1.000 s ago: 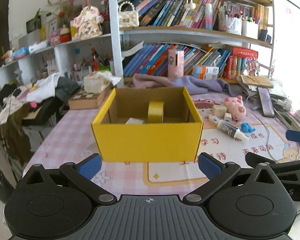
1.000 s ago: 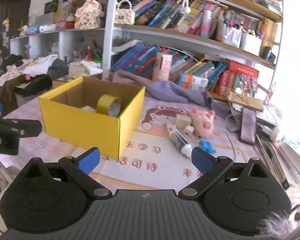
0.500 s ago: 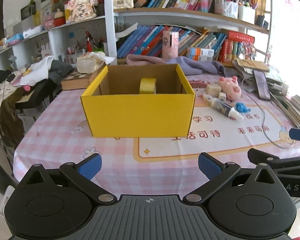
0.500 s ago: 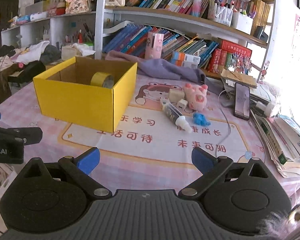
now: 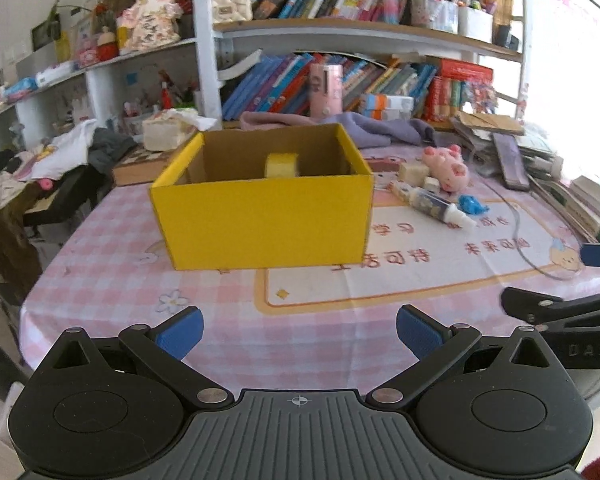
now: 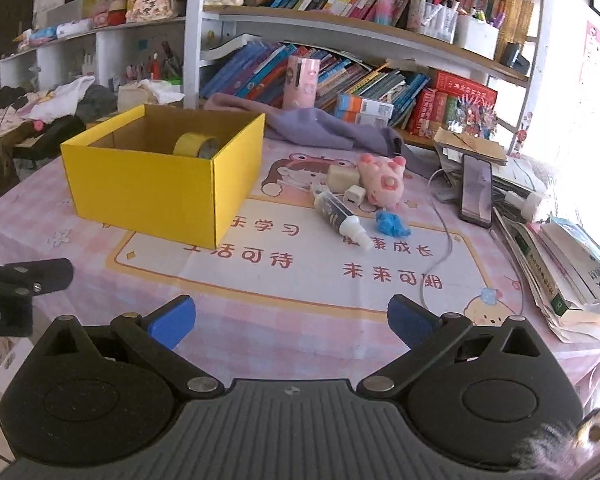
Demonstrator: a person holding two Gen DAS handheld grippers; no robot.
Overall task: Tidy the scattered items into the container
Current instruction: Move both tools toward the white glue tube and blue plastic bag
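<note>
- Printed mat (image 6: 320, 292), on the table right of the yellow box (image 6: 148, 196): red Chinese characters are running in two rows. Upper row is showing "乐学习" just beside the box, its first character hidden by the box corner, then "康成长" farther right. Lower row is showing "活可待", then "未来可期".
- Left gripper (image 6: 28, 252), left of the box: white letters ending in ".AI" are showing on its body.
- Right gripper (image 5: 568, 280), far right of the box: "DAS" is showing on its body; its jaws are just opening wider, nothing between them.
- Book spines behind the box: lettering too small to read.
</note>
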